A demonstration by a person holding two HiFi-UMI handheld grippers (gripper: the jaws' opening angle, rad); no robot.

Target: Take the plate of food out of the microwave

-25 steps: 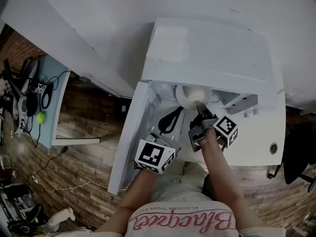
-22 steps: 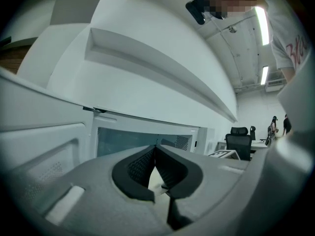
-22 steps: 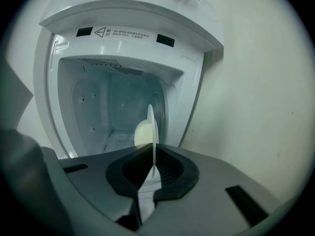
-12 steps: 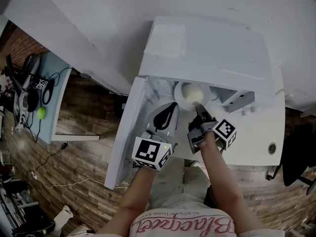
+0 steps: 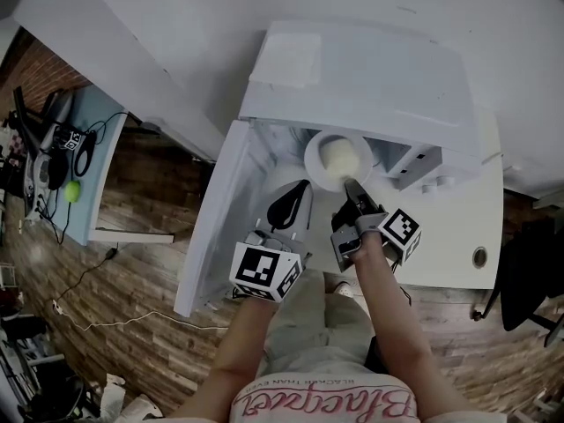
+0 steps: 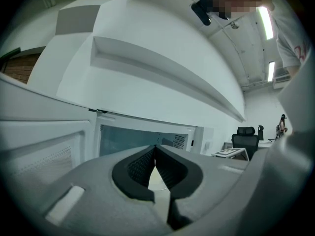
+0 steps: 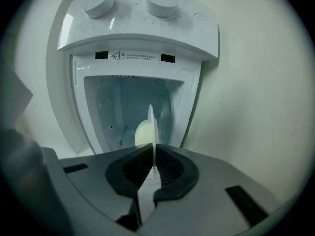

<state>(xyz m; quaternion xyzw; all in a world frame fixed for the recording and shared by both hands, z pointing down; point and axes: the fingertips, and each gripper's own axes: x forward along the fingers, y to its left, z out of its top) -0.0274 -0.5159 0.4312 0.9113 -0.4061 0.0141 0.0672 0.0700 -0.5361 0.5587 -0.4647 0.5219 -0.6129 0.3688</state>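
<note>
A white plate (image 5: 337,159) with a pale round lump of food (image 5: 339,155) sticks out of the front of the white microwave (image 5: 370,69). My right gripper (image 5: 354,194) is shut on the plate's near rim. In the right gripper view the plate (image 7: 153,127) stands edge-on between the pads (image 7: 170,168), with the food (image 7: 141,134) on its left and the microwave cavity (image 7: 123,102) behind. My left gripper (image 5: 295,203) hovers just left of the plate, shut and holding nothing. Its fingertips (image 6: 155,149) meet in front of the cavity (image 6: 128,139).
The microwave door (image 5: 211,218) hangs open on the left, beside my left gripper. Two knobs (image 7: 133,1) sit on the control panel. A white sheet (image 5: 286,60) lies on the microwave's top. An office chair (image 6: 244,139) stands further off.
The plate has come further out of the microwave toward me, with my right gripper still shut on its rim. My left gripper has hardly moved.
</note>
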